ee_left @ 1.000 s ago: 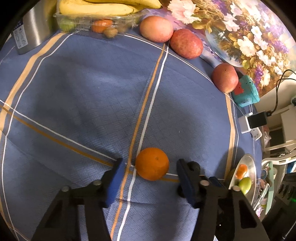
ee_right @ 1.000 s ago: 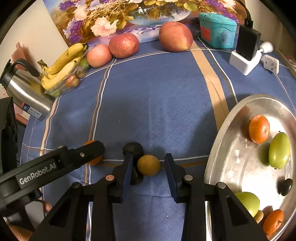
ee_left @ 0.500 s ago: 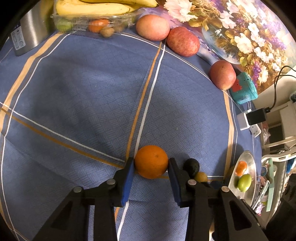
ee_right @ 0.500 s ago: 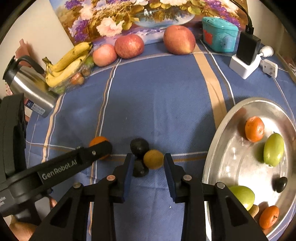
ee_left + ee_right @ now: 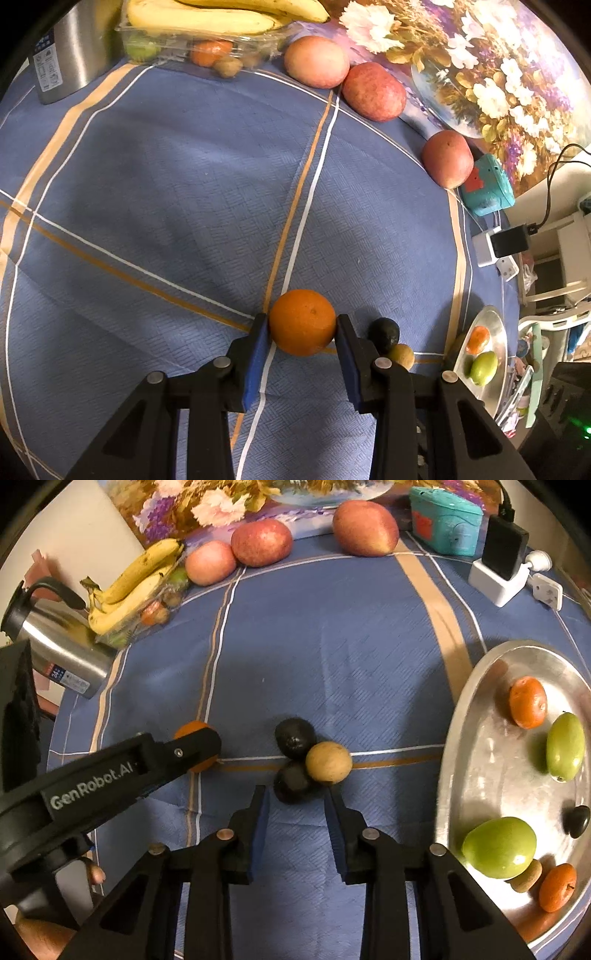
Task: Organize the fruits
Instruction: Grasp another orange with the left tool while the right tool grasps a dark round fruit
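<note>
Orange (image 5: pixel 302 322) pinched between the left gripper (image 5: pixel 301 334) pads, low centre of frame, ready for lifting.
Right gripper (image 5: pixel 295 805) hangs spread, empty, just short of a tan fruit (image 5: pixel 328 762) touching two dark fruits (image 5: pixel 295 737); silver tray (image 5: pixel 465 716) at right edge likely receives them.

My left claw (image 5: pixel 199 749) hides most of the orange (image 5: pixel 192 726); the tray (image 5: pixel 458 716) is cut off at the right edge.
</note>
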Action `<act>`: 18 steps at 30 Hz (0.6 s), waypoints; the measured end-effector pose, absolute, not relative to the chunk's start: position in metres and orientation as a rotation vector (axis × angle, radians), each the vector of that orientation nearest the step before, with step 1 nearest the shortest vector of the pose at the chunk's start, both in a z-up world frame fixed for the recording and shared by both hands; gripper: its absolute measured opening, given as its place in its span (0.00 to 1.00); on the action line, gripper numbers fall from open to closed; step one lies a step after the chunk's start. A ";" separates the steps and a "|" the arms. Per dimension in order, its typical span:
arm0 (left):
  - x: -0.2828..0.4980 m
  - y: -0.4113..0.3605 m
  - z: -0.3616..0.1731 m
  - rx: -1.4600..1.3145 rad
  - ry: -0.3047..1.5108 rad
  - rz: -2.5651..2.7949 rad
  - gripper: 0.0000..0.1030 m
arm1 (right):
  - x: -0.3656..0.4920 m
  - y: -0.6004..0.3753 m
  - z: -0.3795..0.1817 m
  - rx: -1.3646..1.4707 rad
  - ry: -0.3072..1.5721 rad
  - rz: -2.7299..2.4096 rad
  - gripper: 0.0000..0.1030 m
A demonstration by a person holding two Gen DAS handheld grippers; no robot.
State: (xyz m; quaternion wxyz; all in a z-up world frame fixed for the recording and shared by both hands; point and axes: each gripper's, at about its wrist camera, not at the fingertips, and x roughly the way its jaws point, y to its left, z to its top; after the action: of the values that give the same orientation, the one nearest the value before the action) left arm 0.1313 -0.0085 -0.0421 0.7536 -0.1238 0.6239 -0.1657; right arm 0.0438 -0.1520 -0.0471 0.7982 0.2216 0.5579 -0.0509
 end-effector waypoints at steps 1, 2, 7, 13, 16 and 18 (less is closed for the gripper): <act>0.131 -0.009 -0.042 -0.271 1.362 -0.362 0.38 | 0.045 -0.152 -0.049 0.481 1.200 -0.113 0.31; 0.131 -0.009 -0.042 -0.271 1.362 -0.362 0.38 | 0.046 -0.152 -0.050 0.488 1.201 -0.116 0.30; 0.131 -0.009 -0.042 -0.276 1.361 -0.358 0.38 | 0.049 -0.155 -0.055 0.534 1.183 -0.142 0.28; 0.131 -0.007 -0.042 -0.277 1.361 -0.355 0.38 | 0.048 -0.155 -0.056 0.542 1.179 -0.145 0.25; 0.130 -0.005 -0.043 -0.278 1.360 -0.352 0.38 | 0.048 -0.154 -0.055 0.536 1.179 -0.143 0.24; 0.130 -0.004 -0.043 -0.279 1.360 -0.349 0.38 | 0.046 -0.154 -0.054 0.537 1.178 -0.138 0.24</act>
State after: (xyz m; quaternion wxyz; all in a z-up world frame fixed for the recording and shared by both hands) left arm 0.1300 -0.0041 -0.0431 0.7546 -0.1278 0.6234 -0.1602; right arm 0.0463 -0.1539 -0.0542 0.7954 0.2500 0.5484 -0.0643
